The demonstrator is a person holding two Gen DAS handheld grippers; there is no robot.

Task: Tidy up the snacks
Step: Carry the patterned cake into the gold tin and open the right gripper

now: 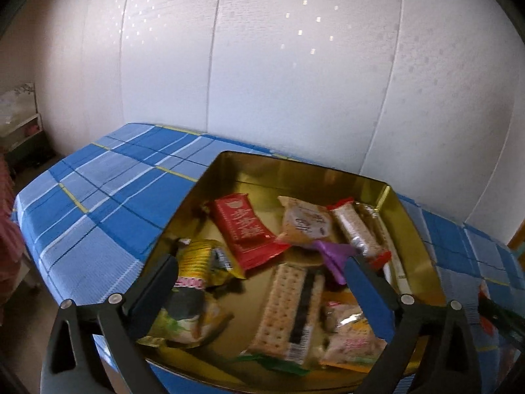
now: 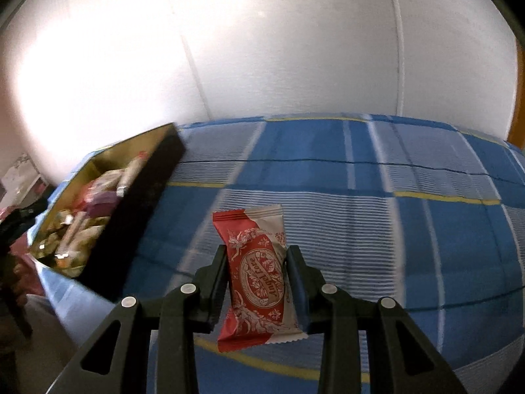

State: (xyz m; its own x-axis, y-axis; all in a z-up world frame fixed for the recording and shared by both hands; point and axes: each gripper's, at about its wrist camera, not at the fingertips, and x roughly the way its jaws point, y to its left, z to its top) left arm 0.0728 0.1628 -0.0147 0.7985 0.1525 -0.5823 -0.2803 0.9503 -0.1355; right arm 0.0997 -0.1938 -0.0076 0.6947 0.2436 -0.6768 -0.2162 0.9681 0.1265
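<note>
The left gripper (image 1: 262, 282) hangs over a gold tin (image 1: 295, 170) with its fingers spread wide and nothing between them. The tin sits on a table covered by a blue checked cloth (image 1: 108, 190), pushed up near a white panelled wall (image 1: 262, 65). Inside the tin, going left to right in the left wrist view: a yellow packet (image 1: 200, 262) just beside the left finger, a red packet (image 1: 242, 229) lying slantwise, a long cracker pack (image 1: 288, 308) near the front, a beige pouch (image 1: 305, 221), a purple wrapper (image 1: 334, 256) and a clear-wrapped bar with red ends (image 1: 356, 233) along the right wall. The snacks overlap one another in a loose heap.

The right gripper (image 2: 259, 279) is clamped on a red and white snack packet (image 2: 259, 282) — both fingers press its long sides, and it stands on end between them, its printed label upside down to the camera. It is held above the blue checked cloth (image 2: 361, 213), well to the right of the tin (image 2: 137, 210), whose dark outer wall faces this camera. The background is streaked with blur, so the finer print on the packet cannot be read with certainty.
</note>
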